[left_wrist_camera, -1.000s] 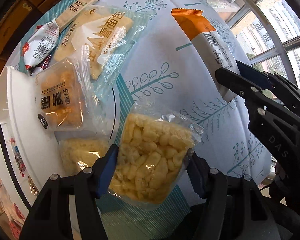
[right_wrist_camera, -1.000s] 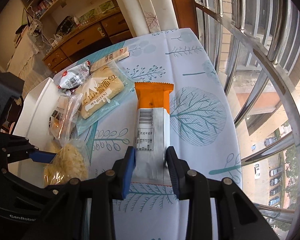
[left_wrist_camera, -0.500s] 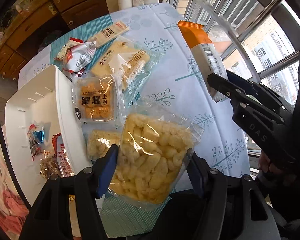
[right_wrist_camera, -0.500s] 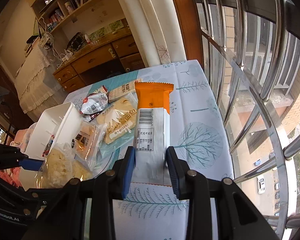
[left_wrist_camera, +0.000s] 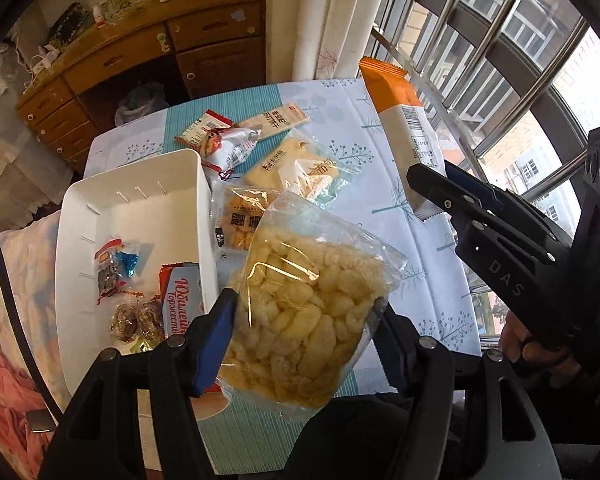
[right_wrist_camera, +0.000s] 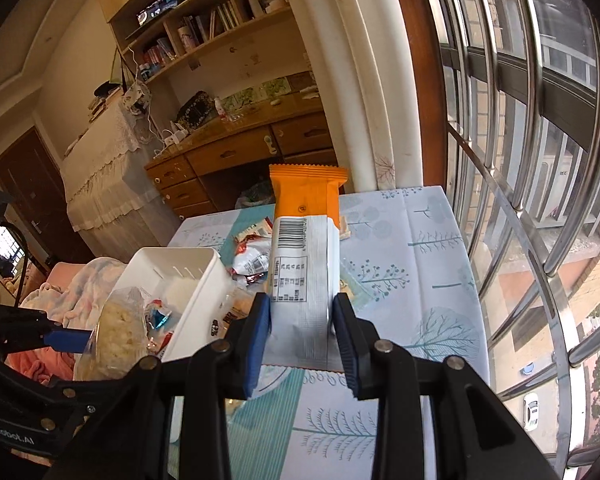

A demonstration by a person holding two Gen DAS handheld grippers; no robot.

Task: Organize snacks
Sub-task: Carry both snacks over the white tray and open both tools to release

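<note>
My left gripper [left_wrist_camera: 304,320] is shut on a clear bag of yellow puffed snacks [left_wrist_camera: 308,312], held in the air above the table. My right gripper [right_wrist_camera: 302,320] is shut on a long orange-and-silver snack packet [right_wrist_camera: 304,252], also lifted; the same packet [left_wrist_camera: 404,136] shows at the right of the left wrist view. The white bin [left_wrist_camera: 112,208] stands at the table's left and holds several small wrapped snacks. The puffed snack bag [right_wrist_camera: 120,320] hangs beside the bin [right_wrist_camera: 196,276] in the right wrist view.
Several snack packs lie on the patterned tablecloth [left_wrist_camera: 380,200] right of the bin: a red-and-silver pack [left_wrist_camera: 228,144], a long beige bar [left_wrist_camera: 276,120], clear bread packs [left_wrist_camera: 292,168]. Window bars [right_wrist_camera: 520,160] run along the right; a wooden desk [right_wrist_camera: 236,148] stands beyond the table.
Both grippers have risen with their packs, so the table looks farther away. The white bin and its contents have come into view, and the room behind now shows.
</note>
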